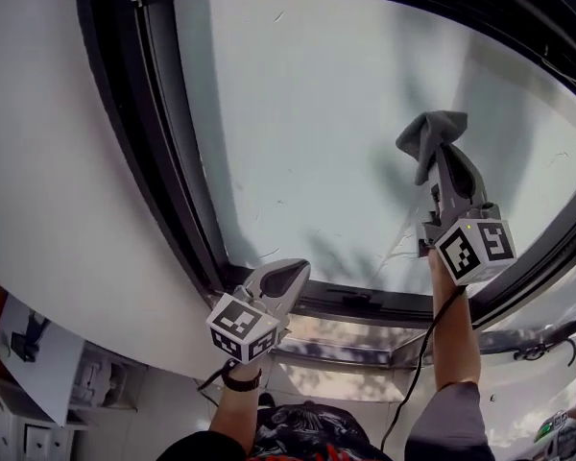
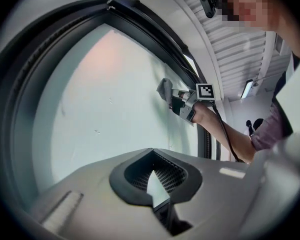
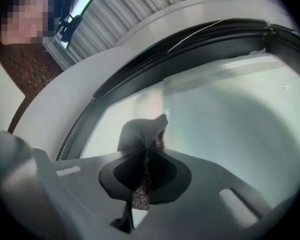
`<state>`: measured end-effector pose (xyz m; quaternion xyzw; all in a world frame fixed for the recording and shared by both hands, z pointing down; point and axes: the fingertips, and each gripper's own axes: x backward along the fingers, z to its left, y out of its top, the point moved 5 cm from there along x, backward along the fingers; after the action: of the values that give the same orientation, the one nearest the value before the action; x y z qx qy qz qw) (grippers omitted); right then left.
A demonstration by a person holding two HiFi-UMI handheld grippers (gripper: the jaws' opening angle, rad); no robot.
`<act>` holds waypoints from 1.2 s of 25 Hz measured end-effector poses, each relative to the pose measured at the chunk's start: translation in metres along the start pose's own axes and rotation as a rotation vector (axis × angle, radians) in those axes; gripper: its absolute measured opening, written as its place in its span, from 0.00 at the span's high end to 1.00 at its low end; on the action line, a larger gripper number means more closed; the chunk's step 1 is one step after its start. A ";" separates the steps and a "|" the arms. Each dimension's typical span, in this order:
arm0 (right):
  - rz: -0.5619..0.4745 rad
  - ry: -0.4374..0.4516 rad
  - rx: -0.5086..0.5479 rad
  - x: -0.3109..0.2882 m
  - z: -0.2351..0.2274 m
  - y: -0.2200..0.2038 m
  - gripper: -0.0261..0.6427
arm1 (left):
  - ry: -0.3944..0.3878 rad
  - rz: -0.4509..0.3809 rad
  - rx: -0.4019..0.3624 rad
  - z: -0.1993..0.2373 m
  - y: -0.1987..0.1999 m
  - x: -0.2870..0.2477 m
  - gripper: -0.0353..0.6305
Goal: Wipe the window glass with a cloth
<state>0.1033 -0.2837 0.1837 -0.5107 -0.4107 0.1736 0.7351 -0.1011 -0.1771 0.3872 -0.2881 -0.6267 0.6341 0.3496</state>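
Wipe underway, R side of glass (image 1: pixel 317 104).
R gripper (image 1: pixel 441 154) clamped on cloth (image 1: pixel 430 131) up at glass; L gripper (image 1: pixel 286 277) closed, empty. Marks (image 1: pixel 400 243) showed low down, so prob. lots left.

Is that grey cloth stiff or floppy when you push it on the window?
Probably floppy: the cloth bunches into folds where the right gripper pinches it. Likely light too, since that one pinch holds all of it up. Pushed against the window glass, it would probably squash and crumple, not stay stiff.
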 end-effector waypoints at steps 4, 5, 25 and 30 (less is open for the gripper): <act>-0.025 0.176 -0.006 -0.057 0.086 -0.009 0.94 | 0.115 -0.022 -0.020 0.025 0.010 0.043 0.95; -0.015 0.224 -0.012 -0.070 0.109 -0.015 0.94 | 0.142 -0.025 -0.022 0.030 0.011 0.054 0.95; 0.164 0.362 -0.061 -0.126 0.215 -0.067 0.94 | 0.169 -0.008 -0.010 0.032 0.008 0.083 0.95; 0.139 0.232 -0.060 -0.086 0.145 -0.054 0.94 | 0.088 0.011 -0.009 0.017 0.004 0.057 0.95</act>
<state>-0.0701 -0.2761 0.2157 -0.5766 -0.2914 0.1515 0.7481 -0.1488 -0.1412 0.3886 -0.3209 -0.6119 0.6199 0.3719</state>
